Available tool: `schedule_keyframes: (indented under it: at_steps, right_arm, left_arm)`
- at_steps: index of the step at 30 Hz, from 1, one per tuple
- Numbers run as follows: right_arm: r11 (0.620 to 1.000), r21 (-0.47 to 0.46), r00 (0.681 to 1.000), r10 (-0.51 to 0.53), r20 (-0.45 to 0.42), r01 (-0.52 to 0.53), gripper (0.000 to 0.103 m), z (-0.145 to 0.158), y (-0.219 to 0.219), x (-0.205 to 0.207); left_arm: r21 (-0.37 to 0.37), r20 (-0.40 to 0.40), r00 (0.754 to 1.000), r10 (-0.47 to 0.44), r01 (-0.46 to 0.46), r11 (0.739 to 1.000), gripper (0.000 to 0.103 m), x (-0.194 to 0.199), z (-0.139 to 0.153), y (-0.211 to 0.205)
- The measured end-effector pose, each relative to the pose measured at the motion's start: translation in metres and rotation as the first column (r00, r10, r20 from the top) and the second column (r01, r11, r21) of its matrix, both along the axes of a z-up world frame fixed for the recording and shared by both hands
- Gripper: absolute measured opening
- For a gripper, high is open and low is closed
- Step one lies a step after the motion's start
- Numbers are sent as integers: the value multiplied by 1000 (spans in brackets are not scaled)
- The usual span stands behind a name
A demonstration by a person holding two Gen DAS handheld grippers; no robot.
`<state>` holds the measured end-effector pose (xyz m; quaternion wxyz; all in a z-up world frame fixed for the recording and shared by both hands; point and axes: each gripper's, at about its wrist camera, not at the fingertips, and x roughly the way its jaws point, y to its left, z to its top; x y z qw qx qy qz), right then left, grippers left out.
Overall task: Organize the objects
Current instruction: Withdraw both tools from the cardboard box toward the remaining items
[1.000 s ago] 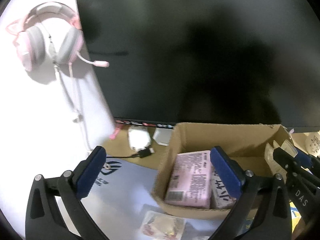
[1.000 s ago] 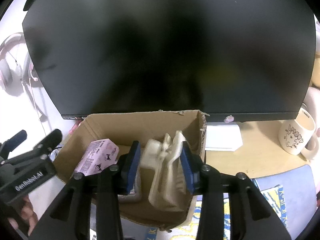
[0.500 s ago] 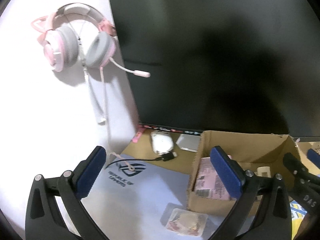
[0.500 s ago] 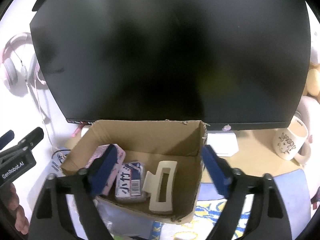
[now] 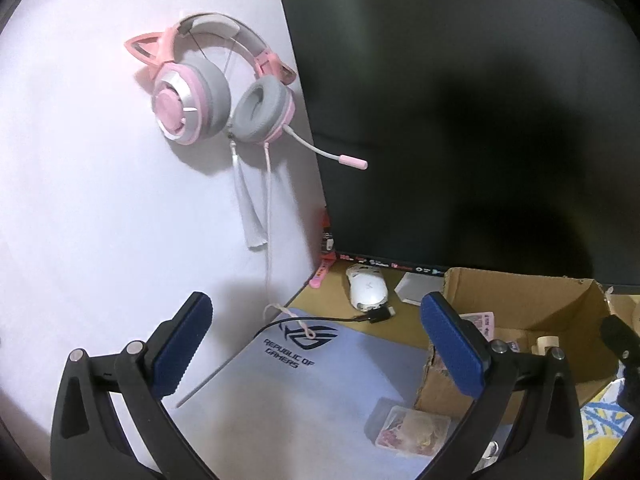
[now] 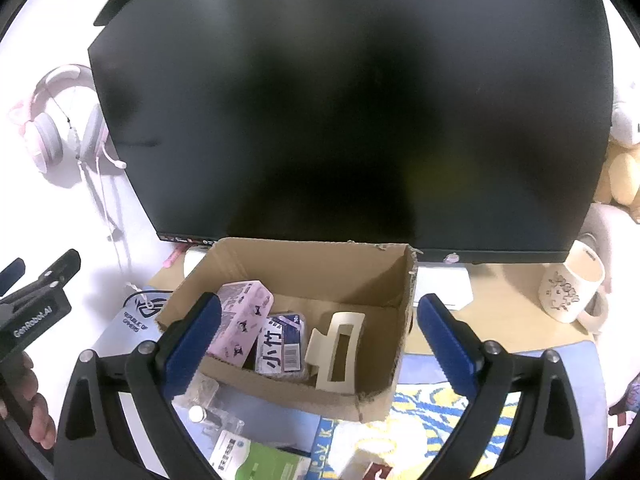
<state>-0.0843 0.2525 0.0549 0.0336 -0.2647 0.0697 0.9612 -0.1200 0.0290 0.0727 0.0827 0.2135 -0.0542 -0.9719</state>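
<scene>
Right now both tongs stand wide and hold nothing. The right gripper hangs above the near side of the cardboard box, its blue pads to the left and right of the contents. The left gripper is off to the left, over the grey mouse mat, with the box at its right.

In the box lie three things side by side: a pink packet leaning at the left, a blue-and-white tissue pack in the middle, and a cream hair claw at the right, its foot against the near wall. Those look sorted.

What seems left lies outside, near the front of the box: a small clear packet of sweets on the mat just beside the box's near left corner, a clear bag and a green-and-white pack at the bottom of the right view. So the job appears roughly half done. The clear packet sits closest to the left tongs and would be a fair next pick.

Farther off stand the dark monitor, a white mouse under it, a pink headset on the left wall, and a mug at the far right.
</scene>
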Motion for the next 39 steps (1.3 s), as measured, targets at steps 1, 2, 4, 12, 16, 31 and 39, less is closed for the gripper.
schedule_keyframes:
  at_steps: [1,2,4,12,16,31,39]
  right_arm:
    - [1000,0,1000,-1,-4,1,103,1,-1,2]
    - [1000,-5,1000,2,-8,-2,103,3,-2,6]
    - [1000,-10,1000,9,-6,-9,103,4,-4,11]
    - [998,58,1000,-8,14,7,103,6,-19,23]
    - [998,55,1000,-11,15,11,103,8,-20,31]
    - [999,15,999,-28,-22,29,103,-2,-30,62]
    - [999,18,999,-39,-10,40,103,-9,-31,69]
  left_arm:
    - [1,-3,1000,-2,2,1000,103,2,1,0]
    - [4,-6,1000,-7,7,1000,103,3,1,0]
    - [11,-7,1000,-24,24,1000,103,6,2,1]
    - [-6,-1,999,-50,50,999,103,18,1,3]
    - [13,8,999,-48,48,999,103,23,-3,-2]
    - [95,5,994,-105,104,990,103,54,-16,-8]
    - [65,19,995,-94,93,994,103,61,-24,-8]
